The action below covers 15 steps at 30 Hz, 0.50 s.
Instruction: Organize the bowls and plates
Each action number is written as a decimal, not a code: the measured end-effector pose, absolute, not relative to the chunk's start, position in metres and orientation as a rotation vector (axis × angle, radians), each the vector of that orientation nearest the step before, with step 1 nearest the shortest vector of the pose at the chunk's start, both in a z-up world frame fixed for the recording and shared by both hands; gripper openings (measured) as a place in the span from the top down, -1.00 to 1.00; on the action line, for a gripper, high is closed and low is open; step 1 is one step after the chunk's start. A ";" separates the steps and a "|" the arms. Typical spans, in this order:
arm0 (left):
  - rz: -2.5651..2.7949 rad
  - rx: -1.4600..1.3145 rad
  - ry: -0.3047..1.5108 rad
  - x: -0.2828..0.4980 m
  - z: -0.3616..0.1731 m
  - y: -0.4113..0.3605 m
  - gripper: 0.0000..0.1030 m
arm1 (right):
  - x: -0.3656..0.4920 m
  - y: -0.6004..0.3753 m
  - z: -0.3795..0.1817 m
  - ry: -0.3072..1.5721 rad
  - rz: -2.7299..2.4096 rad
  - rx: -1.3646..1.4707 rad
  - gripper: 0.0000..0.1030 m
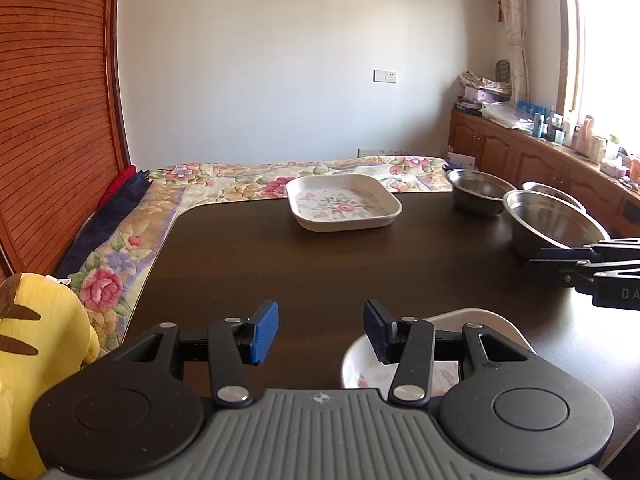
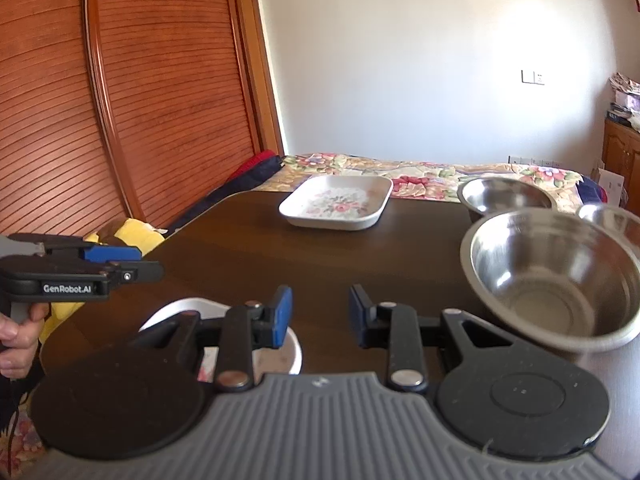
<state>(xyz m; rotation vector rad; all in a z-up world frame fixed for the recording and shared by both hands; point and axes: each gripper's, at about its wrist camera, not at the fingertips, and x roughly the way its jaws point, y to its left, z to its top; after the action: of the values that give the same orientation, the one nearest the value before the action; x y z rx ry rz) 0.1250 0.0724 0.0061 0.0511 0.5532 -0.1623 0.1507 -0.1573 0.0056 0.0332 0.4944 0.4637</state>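
A white square plate with a flower pattern lies at the far side of the dark table. A second white plate sits at the near edge, partly hidden under both grippers. Three steel bowls stand to the right: a large one, a smaller one and a third behind. My left gripper is open above the near plate's left side. My right gripper is open, just left of the large bowl, holding nothing.
A bed with a flowered cover runs behind and left of the table. A yellow plush toy lies at the table's left corner. A wooden slatted wardrobe stands left; cluttered cabinets line the right wall. A person's hand holds the left gripper.
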 end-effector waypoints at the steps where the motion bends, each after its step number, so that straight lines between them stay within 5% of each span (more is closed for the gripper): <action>1: -0.160 0.052 0.556 0.129 0.006 0.073 0.03 | 0.155 -0.157 0.006 0.498 0.465 0.028 0.36; 15: -0.158 0.049 0.573 0.199 0.001 0.080 0.03 | 0.223 -0.144 0.012 0.513 0.470 0.018 0.36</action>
<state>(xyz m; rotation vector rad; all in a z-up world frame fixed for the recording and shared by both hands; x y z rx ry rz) 0.1990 0.0797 0.0014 0.0491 0.5731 -0.1576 0.2235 -0.1439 0.0119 0.0182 0.5131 0.4701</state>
